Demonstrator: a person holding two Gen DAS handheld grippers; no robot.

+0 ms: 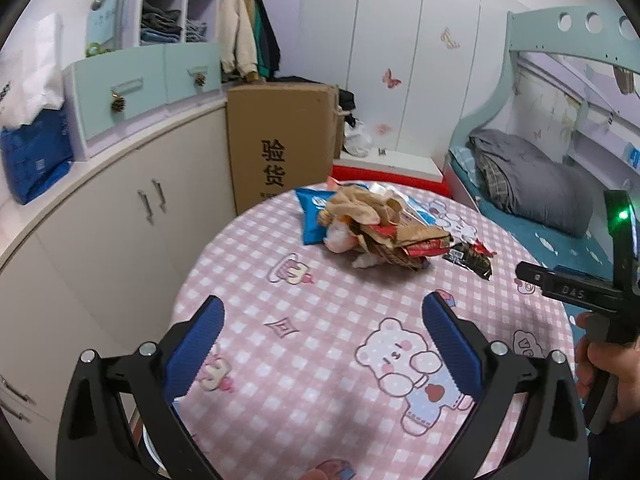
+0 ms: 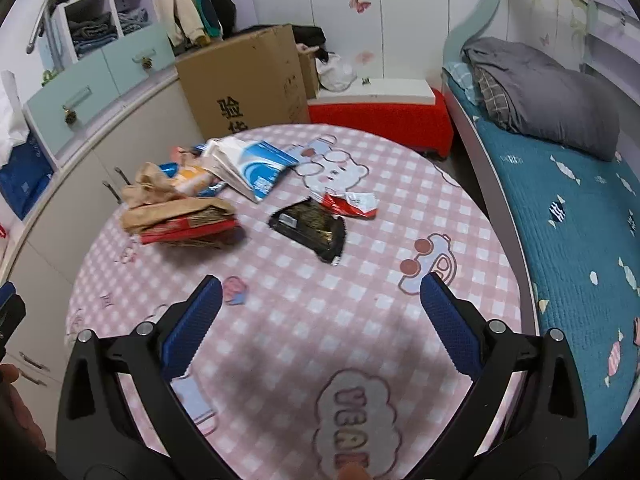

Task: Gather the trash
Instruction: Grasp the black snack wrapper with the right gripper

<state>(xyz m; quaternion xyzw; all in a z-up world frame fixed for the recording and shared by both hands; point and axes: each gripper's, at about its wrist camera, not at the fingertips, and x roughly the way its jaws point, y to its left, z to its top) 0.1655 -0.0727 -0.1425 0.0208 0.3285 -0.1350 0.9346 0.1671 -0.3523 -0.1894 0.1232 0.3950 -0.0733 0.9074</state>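
A heap of trash (image 1: 376,220) lies at the far side of the round pink checked table (image 1: 320,332): crumpled brown paper, a blue snack bag (image 1: 314,216), red wrappers. A black wrapper (image 1: 468,260) lies to its right. In the right wrist view the heap (image 2: 180,212) is at far left, a blue-white bag (image 2: 256,168) behind it, the black wrapper (image 2: 312,226) ahead and a red-white wrapper (image 2: 352,204) beyond it. My left gripper (image 1: 324,320) is open and empty, short of the heap. My right gripper (image 2: 320,300) is open and empty, short of the black wrapper.
A cardboard box (image 1: 280,140) stands behind the table beside white cabinets (image 1: 120,220). A red bench (image 2: 384,116) is at the back. A bed with a blue quilt (image 2: 580,220) and grey bedding runs along the right. The right gripper's body (image 1: 580,288) shows at the left view's right edge.
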